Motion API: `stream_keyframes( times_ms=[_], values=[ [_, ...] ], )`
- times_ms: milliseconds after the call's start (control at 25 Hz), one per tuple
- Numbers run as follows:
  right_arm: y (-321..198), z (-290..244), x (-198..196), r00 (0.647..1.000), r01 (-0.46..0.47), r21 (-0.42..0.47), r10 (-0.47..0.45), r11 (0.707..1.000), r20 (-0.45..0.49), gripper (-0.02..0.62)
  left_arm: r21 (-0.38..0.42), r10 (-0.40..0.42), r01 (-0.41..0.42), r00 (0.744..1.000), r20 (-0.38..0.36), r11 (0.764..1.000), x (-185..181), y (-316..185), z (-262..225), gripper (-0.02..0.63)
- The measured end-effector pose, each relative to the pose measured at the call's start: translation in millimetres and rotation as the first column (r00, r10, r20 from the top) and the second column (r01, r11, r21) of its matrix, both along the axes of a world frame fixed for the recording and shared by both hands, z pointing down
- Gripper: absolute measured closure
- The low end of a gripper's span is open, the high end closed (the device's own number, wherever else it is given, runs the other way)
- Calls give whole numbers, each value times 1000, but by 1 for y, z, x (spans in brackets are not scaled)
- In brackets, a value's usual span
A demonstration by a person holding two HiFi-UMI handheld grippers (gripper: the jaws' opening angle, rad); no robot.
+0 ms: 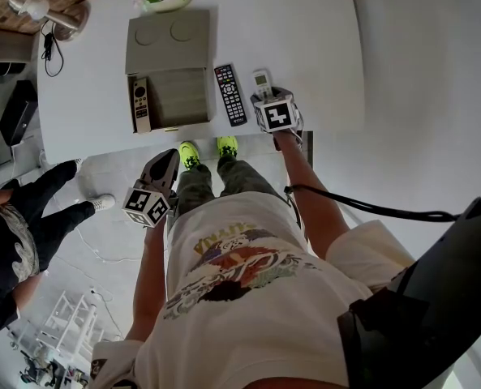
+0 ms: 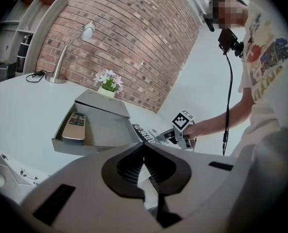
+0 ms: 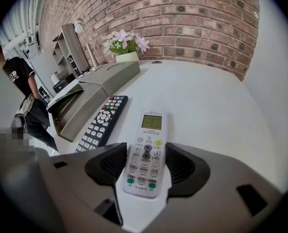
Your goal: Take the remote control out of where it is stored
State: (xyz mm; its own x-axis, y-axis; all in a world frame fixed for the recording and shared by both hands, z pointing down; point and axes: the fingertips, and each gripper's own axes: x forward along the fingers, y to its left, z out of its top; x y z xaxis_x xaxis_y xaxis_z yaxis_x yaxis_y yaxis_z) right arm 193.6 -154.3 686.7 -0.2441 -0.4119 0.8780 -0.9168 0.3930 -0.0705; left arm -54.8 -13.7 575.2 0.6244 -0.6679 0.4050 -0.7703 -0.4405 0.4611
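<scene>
White tabletop (image 1: 321, 39) bears a slim white screen remote (image 3: 150, 130), pinched by the right gripper (image 3: 146, 149); left gripper (image 2: 144, 152) pressed together, empty. Careless release may knock the black button remote (image 3: 102, 123).

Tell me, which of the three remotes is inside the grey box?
The silver remote. It alone lies inside the open grey box. The black remote and the white remote lie outside it, on the table.

Bare table (image 1: 329, 47) rt of white remote (image 1: 261, 79); black remote (image 1: 230, 94) & open box (image 1: 169, 96) crowd left.
</scene>
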Motion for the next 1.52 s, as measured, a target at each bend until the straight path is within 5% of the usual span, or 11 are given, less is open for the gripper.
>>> stream_keyframes(
  times_ms=[680, 1320, 1520],
  values=[
    [3, -4, -1, 999, 3, 13, -3, 1000, 34, 342, 7, 1, -1, 1000, -2, 1000, -1, 8, -3, 600],
    [-5, -57, -16, 998, 3, 179, -14, 984, 59, 345, 67, 91, -95, 994, 64, 993, 2, 0, -18, 601],
    [-4, -77, -35, 996, 28, 200, -45, 979, 81, 345, 67, 75, -76, 997, 9, 995, 1, -7, -27, 600]
  ],
)
